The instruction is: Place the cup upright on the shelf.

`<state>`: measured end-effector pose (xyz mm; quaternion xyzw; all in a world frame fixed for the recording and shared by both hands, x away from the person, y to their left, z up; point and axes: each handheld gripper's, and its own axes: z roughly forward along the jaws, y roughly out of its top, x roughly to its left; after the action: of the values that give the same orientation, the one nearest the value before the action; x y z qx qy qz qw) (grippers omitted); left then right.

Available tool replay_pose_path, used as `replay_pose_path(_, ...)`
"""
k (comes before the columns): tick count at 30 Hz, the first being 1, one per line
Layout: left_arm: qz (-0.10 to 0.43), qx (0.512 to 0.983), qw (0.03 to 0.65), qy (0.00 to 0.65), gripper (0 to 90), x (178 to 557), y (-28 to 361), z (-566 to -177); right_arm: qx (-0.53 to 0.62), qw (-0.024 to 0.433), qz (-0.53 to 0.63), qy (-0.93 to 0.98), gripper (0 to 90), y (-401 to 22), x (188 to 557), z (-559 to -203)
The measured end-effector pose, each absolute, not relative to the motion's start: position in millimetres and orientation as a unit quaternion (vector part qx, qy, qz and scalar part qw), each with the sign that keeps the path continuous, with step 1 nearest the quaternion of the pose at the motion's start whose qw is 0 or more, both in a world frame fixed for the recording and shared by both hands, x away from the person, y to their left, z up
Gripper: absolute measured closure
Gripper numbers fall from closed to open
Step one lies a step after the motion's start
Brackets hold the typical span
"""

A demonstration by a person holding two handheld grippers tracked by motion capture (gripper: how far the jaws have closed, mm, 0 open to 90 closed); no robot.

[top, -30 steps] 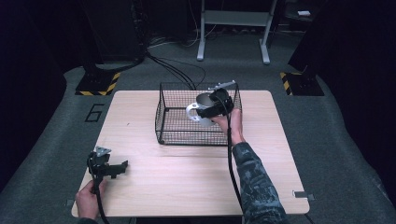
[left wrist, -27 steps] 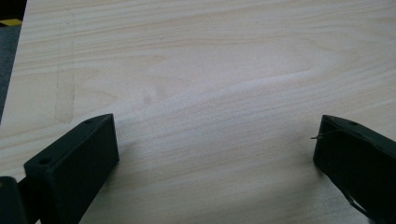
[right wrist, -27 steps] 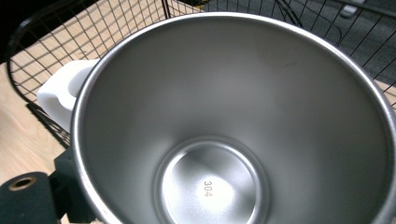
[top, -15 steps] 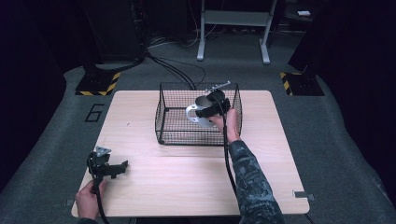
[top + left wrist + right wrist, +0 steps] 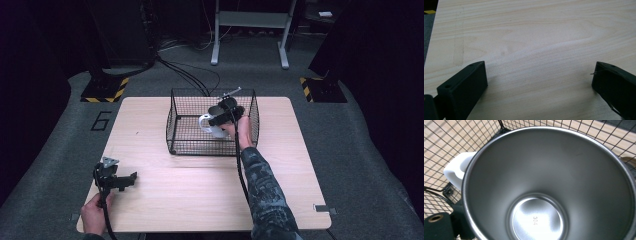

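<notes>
A white mug with a steel inside hangs within the black wire basket at the table's far middle. My right gripper is shut on its rim, the person's hand behind it. In the right gripper view the mug's steel inside sits very close, with its white handle at the left and basket wire behind it. My left gripper rests low at the table's near left corner. Its jaws stand wide open over bare wood, holding nothing.
The light wooden table has free room in front of and beside the basket. Cables run over the dark floor behind the table, near a metal stand. Yellow-black striped blocks lie at the far corners.
The right gripper has brought the mug slightly lower and nearer inside the basket. The left gripper has stayed where it was.
</notes>
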<state>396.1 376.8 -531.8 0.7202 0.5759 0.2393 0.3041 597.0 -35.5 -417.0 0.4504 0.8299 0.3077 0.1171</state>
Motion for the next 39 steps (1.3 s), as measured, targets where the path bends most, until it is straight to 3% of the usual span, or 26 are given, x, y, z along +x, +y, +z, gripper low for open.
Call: replay_pose_path(39, 0.240, 0.719, 0.306, 0.575, 0.0, 396, 377, -532, 0.446, 0.091, 0.235, 0.859, 5.9, -24, 611, -437)
